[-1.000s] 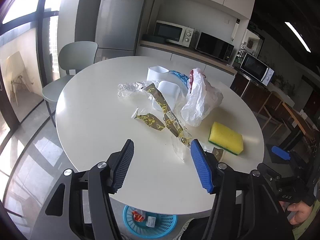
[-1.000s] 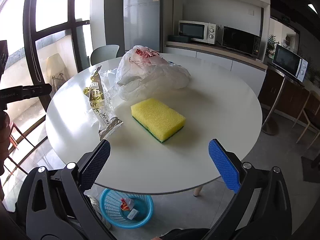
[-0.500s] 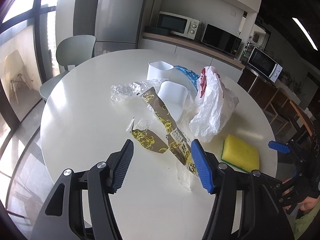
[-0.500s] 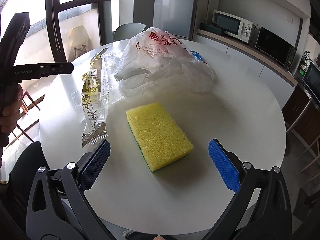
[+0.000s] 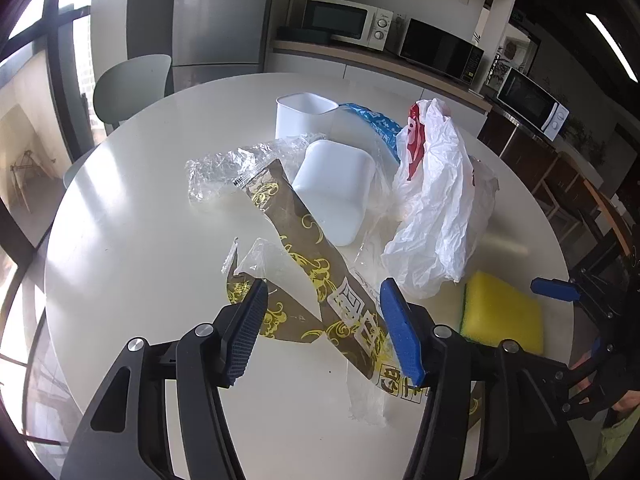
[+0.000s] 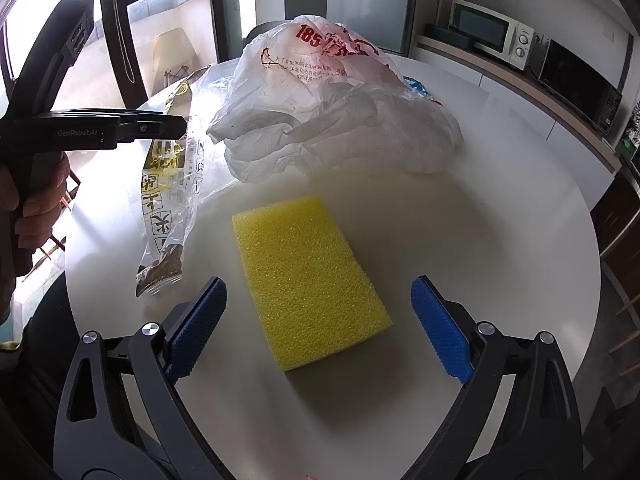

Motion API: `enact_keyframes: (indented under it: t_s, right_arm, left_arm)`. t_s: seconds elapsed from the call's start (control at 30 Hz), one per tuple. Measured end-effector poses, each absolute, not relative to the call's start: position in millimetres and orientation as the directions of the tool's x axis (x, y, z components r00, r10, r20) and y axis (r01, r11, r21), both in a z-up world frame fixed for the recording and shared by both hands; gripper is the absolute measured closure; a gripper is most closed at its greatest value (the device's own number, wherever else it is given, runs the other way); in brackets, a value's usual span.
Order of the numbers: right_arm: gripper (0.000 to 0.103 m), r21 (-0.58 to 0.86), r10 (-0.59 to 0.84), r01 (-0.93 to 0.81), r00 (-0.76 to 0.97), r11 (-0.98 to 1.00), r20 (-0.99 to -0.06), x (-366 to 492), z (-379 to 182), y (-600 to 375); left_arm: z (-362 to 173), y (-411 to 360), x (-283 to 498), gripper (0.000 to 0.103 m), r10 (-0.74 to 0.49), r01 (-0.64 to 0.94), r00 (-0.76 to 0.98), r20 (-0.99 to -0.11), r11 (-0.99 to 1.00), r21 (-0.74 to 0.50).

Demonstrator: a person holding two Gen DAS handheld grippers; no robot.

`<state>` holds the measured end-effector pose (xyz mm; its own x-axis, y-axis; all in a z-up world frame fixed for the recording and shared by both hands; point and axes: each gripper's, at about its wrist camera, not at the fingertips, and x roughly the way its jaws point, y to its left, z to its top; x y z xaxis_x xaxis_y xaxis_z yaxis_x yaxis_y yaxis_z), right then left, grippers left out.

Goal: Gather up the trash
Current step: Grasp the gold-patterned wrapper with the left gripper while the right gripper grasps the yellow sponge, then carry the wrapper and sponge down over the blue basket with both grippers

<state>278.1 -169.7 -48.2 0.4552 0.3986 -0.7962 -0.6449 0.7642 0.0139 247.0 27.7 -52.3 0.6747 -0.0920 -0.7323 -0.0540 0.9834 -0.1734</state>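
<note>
Trash lies on a round white table (image 5: 128,240): a long brown and gold wrapper (image 5: 308,256), a small torn wrapper piece (image 5: 276,316), clear film (image 5: 236,168) and a crumpled white plastic bag (image 5: 440,208). My left gripper (image 5: 320,332) is open, its jaws low over the two brown wrappers. My right gripper (image 6: 316,328) is open, its jaws on either side of the near end of a yellow sponge (image 6: 304,288). The bag (image 6: 332,104) and the long wrapper (image 6: 168,200) also show in the right wrist view.
A white tub (image 5: 300,114) stands upright and a second white tub (image 5: 336,192) lies upside down behind the wrappers. A blue packet (image 5: 372,120) lies behind the bag. A grey chair (image 5: 132,84) stands at the far left. Microwaves (image 5: 344,20) sit on the counter.
Both grippers have moved forward and down over the table. The wrappers now lie between the left jaws and the sponge between the right jaws. The blue basket under the table has left view.
</note>
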Motion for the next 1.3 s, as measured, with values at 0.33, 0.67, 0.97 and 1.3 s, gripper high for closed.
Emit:
enact_keyframes:
  t_s: [0.33,0.67,0.97,1.3]
  right_arm:
    - [0.051,0.044,0.404,-0.617,0.458,0.786,-0.792,270,-53,-169]
    - [0.056,0.065,0.391,-0.534,0.524,0.843,-0.757,250,-46,-187]
    - [0.056,0.099,0.403,-0.479,0.587,0.872,-0.702,216,-24,-198]
    - [0.056,0.138,0.404,-0.428,0.631,0.893,-0.662,161,-6,-199]
  left_arm:
    - [-49,21,239,0.101,-0.113,-0.024,0.693,-0.712,0.983,-0.180]
    - [-7,26,204,0.103,-0.144,-0.015,0.780,-0.609,0.969,-0.248]
    - [16,21,156,0.103,-0.147,0.011,0.823,-0.549,0.970,-0.243]
    - [23,23,108,0.103,-0.134,0.018,0.837,-0.530,0.975,-0.220]
